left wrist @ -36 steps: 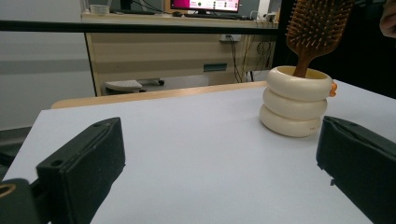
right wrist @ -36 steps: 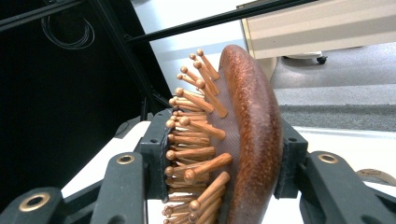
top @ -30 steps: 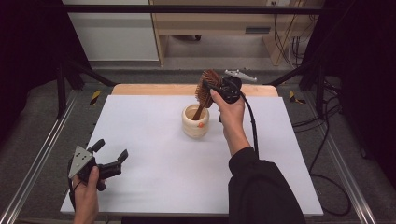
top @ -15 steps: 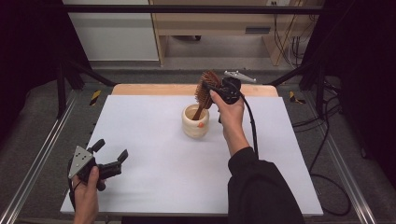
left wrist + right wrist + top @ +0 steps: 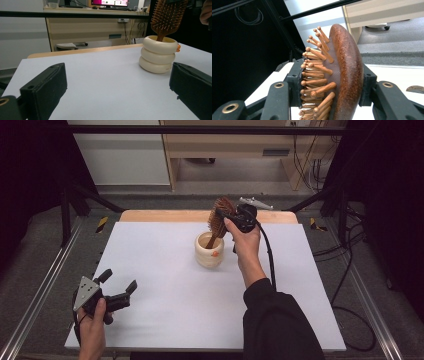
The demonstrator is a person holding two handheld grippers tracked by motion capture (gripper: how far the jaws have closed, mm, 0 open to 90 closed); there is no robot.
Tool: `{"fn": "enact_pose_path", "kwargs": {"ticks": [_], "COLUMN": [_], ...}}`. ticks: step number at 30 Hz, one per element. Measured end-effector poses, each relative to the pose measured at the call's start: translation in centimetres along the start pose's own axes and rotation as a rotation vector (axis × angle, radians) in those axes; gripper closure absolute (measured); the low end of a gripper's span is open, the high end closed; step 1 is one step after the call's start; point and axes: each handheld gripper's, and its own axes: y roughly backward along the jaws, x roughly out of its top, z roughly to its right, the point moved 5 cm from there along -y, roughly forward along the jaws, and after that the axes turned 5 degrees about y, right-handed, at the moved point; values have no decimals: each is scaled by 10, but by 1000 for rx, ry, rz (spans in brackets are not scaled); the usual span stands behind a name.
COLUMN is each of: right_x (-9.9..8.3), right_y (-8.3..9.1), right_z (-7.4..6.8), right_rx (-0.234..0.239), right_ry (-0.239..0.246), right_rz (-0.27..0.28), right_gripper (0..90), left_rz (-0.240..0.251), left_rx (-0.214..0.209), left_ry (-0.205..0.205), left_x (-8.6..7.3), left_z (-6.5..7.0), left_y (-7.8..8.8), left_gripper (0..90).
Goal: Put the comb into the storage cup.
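Hairbrush [image 5: 222, 215] upright in ringed cup [image 5: 209, 251]

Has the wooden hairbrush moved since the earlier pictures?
No. The hairbrush, clamped in the right claw, stands with its handle in the cream holder, same place against the table's far wooden edge.

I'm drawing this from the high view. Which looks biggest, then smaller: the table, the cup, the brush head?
1. Table, by far the biggest.
2. Cup and brush head look about alike; the brush head sits higher, nearer the camera, so I won't rank them.
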Motion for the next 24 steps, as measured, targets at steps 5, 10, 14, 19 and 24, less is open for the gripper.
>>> {"fn": "enact_pose_path", "kwargs": {"ticks": [5, 10, 14, 19, 24], "right_x": [-1, -3, -5, -7, -8], "right_y": [-1, -2, -3, -4, -5], "right_z": [1, 1, 0, 0, -1], "right_rx": [2, 6, 15, 21, 27], "right_ry": [0, -7, -22, -25, -26], "right_rz": [-1, -3, -1, -4, -5], "right_gripper": [509, 509, 509, 509, 509], "left_rz": [-1, -1, -2, -3, -3], "left_rx": [0, 0, -2, -6, -7], "left_ry": [0, -1, -1, 2, 2], "left_x": [0, 0, 0, 0, 0], "left_z": [0, 0, 0, 0, 0], "left_y": [0, 0, 0, -1, -1], "left_gripper": [16, 16, 16, 16, 16]}}
